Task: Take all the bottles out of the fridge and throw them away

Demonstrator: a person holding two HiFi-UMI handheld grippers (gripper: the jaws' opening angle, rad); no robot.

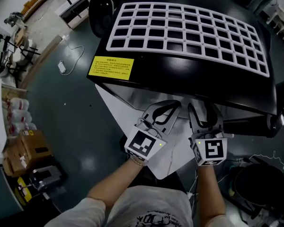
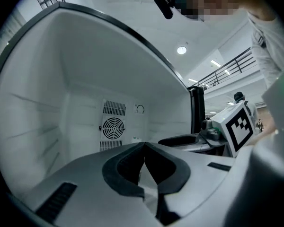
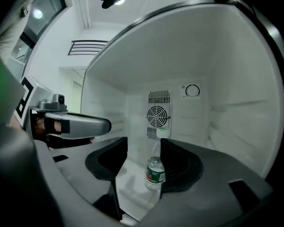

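- Dark floor all round, boxes piled at the head view's left. Dead ahead is a black fridge with a white grid on top and a yellow label on its front edge.
- Over to the left gripper: jaws pressed together at the tips, nothing between them, nothing held.
- Now the right gripper: jaws standing well apart, pads touching nothing.
- And there's the bottle, framed in that gap but further in, on the bottom of the white liner. It's close by the jaw on the right of that view and not touching it.
- Clear plastic, green band; upright or leaning back, hard to call through this lens.
- Both grippers poke side by side into the open fridge, near each other but apart.
- Deep inside, a round fan sits on the back wall, right behind the bottle.
- Bare forearms run back from the grippers to the bottom of the head view.
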